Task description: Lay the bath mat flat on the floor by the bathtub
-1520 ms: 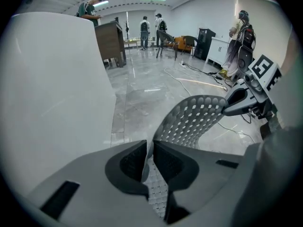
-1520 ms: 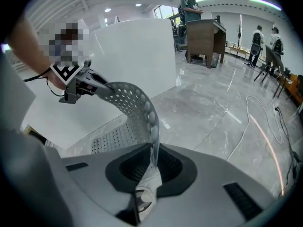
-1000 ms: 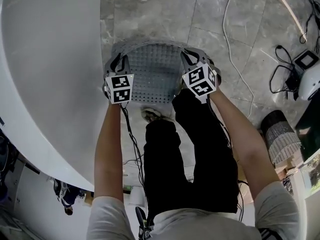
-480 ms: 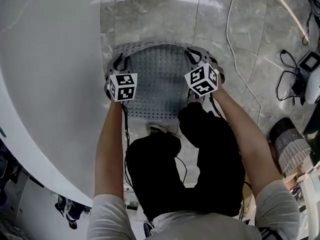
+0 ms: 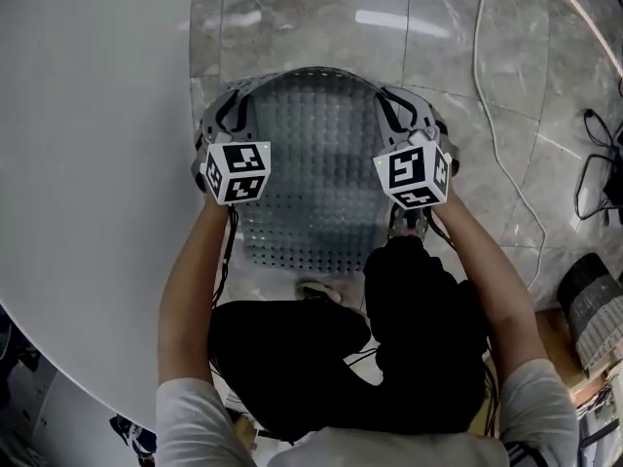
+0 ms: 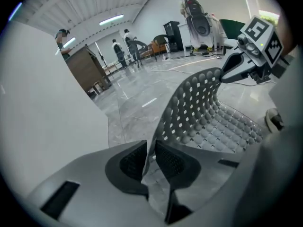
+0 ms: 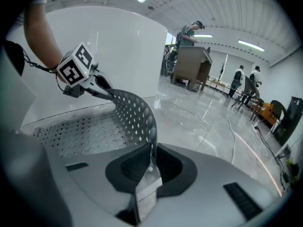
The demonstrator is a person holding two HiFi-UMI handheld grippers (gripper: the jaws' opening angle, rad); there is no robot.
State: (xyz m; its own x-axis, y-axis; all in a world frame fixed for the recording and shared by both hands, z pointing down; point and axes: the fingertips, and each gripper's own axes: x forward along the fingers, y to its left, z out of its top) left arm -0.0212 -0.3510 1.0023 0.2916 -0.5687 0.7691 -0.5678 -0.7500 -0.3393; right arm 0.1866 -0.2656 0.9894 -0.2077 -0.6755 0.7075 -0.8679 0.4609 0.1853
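Observation:
The grey perforated bath mat [image 5: 311,163] lies mostly on the marble floor beside the white bathtub [image 5: 88,163], its far edge curled upward. My left gripper [image 5: 231,115] is at the mat's far left corner. Its jaws are opening, and the mat's edge [image 6: 199,112] stands loosely between the pads. My right gripper [image 5: 395,107] is shut on the far right corner, where the mat [image 7: 128,112] rises from its pads. Each gripper shows in the other's view: the right gripper [image 6: 227,72] and the left gripper [image 7: 102,89].
The person's black-trousered legs [image 5: 341,348] and a shoe [image 5: 313,290] are at the mat's near edge. A white cable [image 5: 506,144] runs over the floor at right, near a woven basket [image 5: 594,305]. People and a wooden desk [image 7: 191,63] stand far off.
Both grippers have moved lower and a little further apart with the mat's far edge. More of the mat now rests on the floor. The left jaws show a small gap.

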